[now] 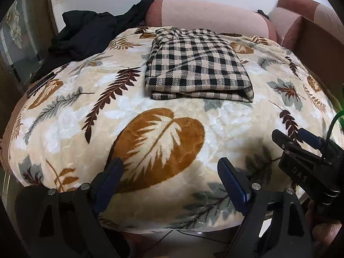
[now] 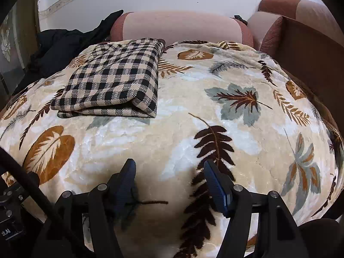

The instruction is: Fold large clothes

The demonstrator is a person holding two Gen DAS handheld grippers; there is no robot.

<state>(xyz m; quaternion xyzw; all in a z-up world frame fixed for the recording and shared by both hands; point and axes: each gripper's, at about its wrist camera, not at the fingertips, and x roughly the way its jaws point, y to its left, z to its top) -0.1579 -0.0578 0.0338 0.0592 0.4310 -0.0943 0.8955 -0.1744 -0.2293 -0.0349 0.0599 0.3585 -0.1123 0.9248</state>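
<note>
A black-and-beige checked garment (image 1: 196,64) lies folded into a thick rectangle on the leaf-patterned blanket (image 1: 86,133), toward the far middle. It also shows in the right wrist view (image 2: 116,81), far left. My left gripper (image 1: 169,167) is open and empty over the near part of the blanket, well short of the garment. My right gripper (image 2: 169,167) is open and empty, also near the front edge; it shows in the left wrist view (image 1: 294,139) at the right.
A heap of black clothing (image 1: 86,30) lies at the far left of the sofa. Pink and brown sofa cushions (image 1: 206,15) stand behind the blanket. A brown armrest (image 2: 307,49) rises at the right. A white wall is behind.
</note>
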